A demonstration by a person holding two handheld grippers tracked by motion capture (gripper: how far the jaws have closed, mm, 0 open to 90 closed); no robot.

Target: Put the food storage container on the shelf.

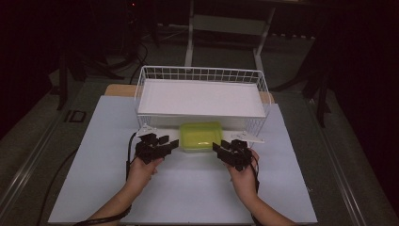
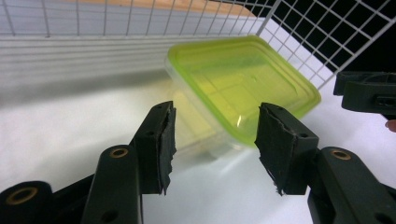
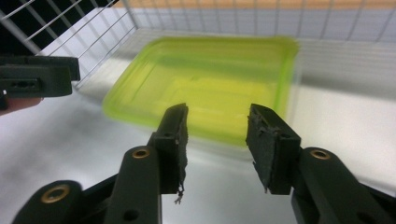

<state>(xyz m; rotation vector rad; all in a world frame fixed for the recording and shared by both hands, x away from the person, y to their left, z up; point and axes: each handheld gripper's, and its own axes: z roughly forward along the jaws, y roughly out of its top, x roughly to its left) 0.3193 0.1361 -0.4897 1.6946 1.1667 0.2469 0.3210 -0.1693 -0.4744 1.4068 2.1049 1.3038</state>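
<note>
Green-lidded container (image 1: 201, 136) on tabletop (image 1: 94, 179), just in front of wire basket (image 1: 202, 75). Left claw (image 1: 175, 143) and right claw (image 1: 215, 147) flank it, both agape, pads gripping nothing.

The wire basket (image 1: 141, 89) hides the container's (image 1: 201, 136) far edge.

white table (image 1: 94, 188) bears basket (image 1: 202, 75), lidded box (image 1: 201, 136).

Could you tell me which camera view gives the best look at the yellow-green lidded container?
The left gripper view: the container is sharp there, lid and clear wall visible between the open left tongs. The right gripper view shows it blurred, and the high view shows it small before the wire basket.
</note>
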